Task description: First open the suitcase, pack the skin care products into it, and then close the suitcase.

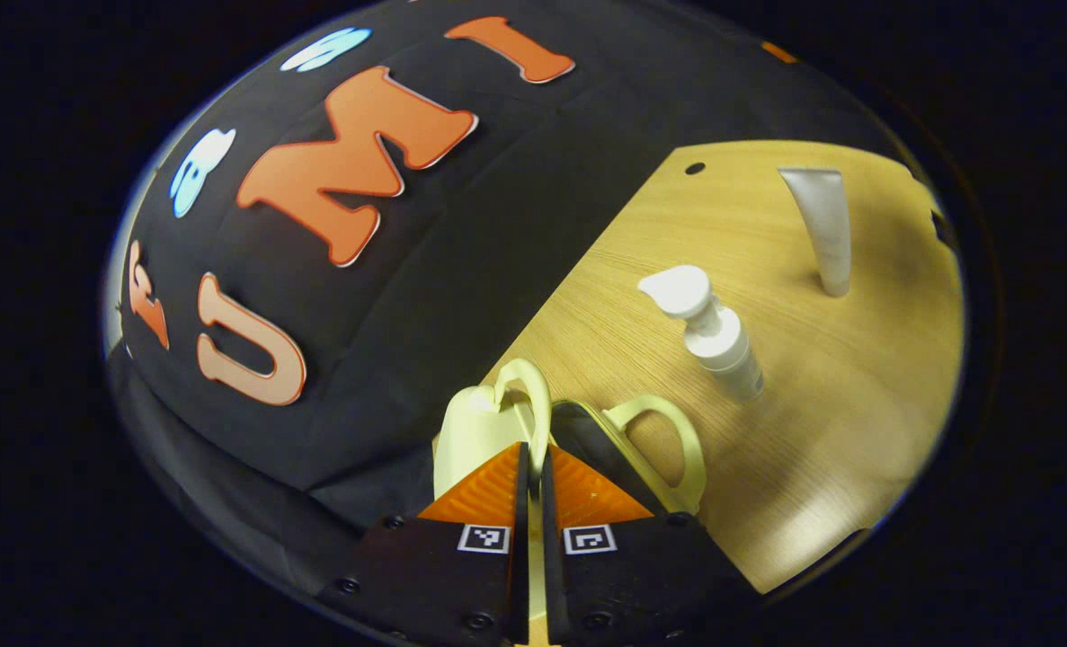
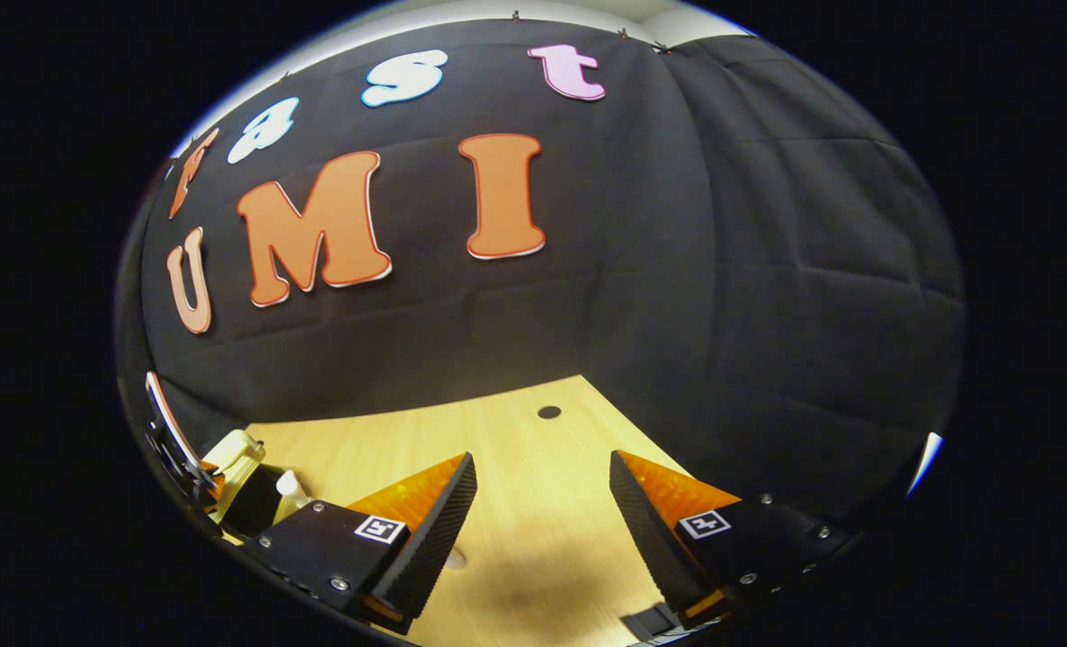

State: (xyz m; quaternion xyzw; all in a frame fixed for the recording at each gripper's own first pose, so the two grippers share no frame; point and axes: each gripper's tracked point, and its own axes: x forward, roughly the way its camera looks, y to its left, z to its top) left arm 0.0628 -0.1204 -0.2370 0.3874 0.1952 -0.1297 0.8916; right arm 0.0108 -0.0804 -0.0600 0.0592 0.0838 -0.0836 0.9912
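Note:
In the left gripper view my left gripper [image 1: 534, 467] is shut on one pale yellow handle [image 1: 526, 386] of the small yellow suitcase [image 1: 475, 431]. The second handle [image 1: 668, 440] stands apart to the right, with a dark gap between the two halves. A white pump bottle [image 1: 717, 337] leans on the wooden table [image 1: 821, 422] beyond it. Farther back, a white tube [image 1: 825, 225] stands on its cap. In the right gripper view my right gripper [image 2: 542, 517] hangs open over bare table [image 2: 533, 548], nothing between its fingers. The suitcase [image 2: 236, 454] sits at that view's far left edge.
The black cloth wall runs along the table's back edge in both views. A small dark hole [image 2: 549, 412] marks the tabletop near the wall, also seen as a hole [image 1: 695, 168] in the left gripper view. The left gripper [image 2: 173, 440] shows beside the suitcase.

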